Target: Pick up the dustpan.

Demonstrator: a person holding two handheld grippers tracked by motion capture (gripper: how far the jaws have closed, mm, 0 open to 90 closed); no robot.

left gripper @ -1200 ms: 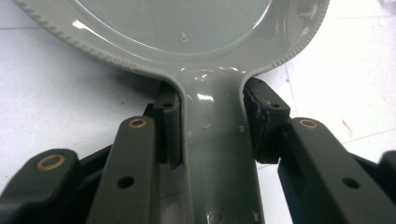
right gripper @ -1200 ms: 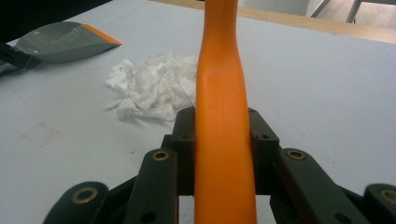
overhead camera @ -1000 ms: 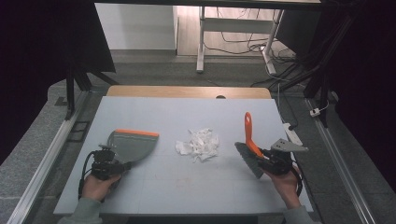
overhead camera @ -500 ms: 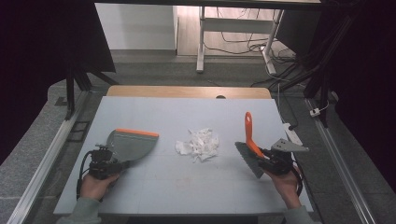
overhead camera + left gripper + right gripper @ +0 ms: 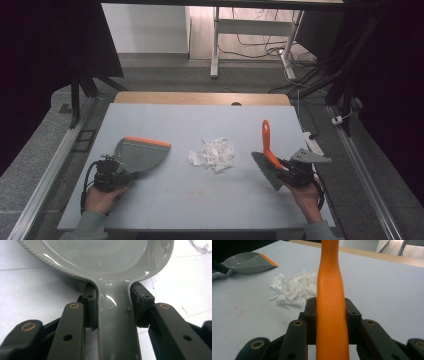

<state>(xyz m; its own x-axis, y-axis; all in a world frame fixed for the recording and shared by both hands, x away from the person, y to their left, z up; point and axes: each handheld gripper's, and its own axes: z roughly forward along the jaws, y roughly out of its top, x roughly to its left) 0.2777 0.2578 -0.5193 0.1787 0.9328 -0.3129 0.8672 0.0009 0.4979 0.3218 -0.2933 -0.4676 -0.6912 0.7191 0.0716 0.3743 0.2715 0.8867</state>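
High view: a pale blue-grey table [image 5: 200,200] carries everything, with the person's two hands coming in at its near edge. Ahead of the left gripper [image 5: 111,173] lies the grey dustpan [image 5: 142,155], its orange lip on the edge farthest from that gripper and its handle running back into the jaws. The left gripper view shows both pads [image 5: 90,306] pressed against the sides of the dustpan's handle [image 5: 116,322], so this gripper pinches the dustpan just behind the scoop, which rests on the table.

The right gripper [image 5: 292,172] pinches a hand brush [image 5: 267,157]. Its orange handle [image 5: 266,140] rises ahead of and above the jaws, while the dark grey bristles [image 5: 265,170] sit just beside the gripper on its inner side, down at the table. In the right gripper view the handle [image 5: 330,312] stands straight up between the two black jaws, clamped on both sides.

Between the two grippers, nearer the brush than the dustpan, lies a small heap of crumpled white paper scraps [image 5: 212,154], apart from both tools. From the right gripper it lies ahead and to the left [image 5: 293,288], with the dustpan [image 5: 248,263] farther beyond on that same side.
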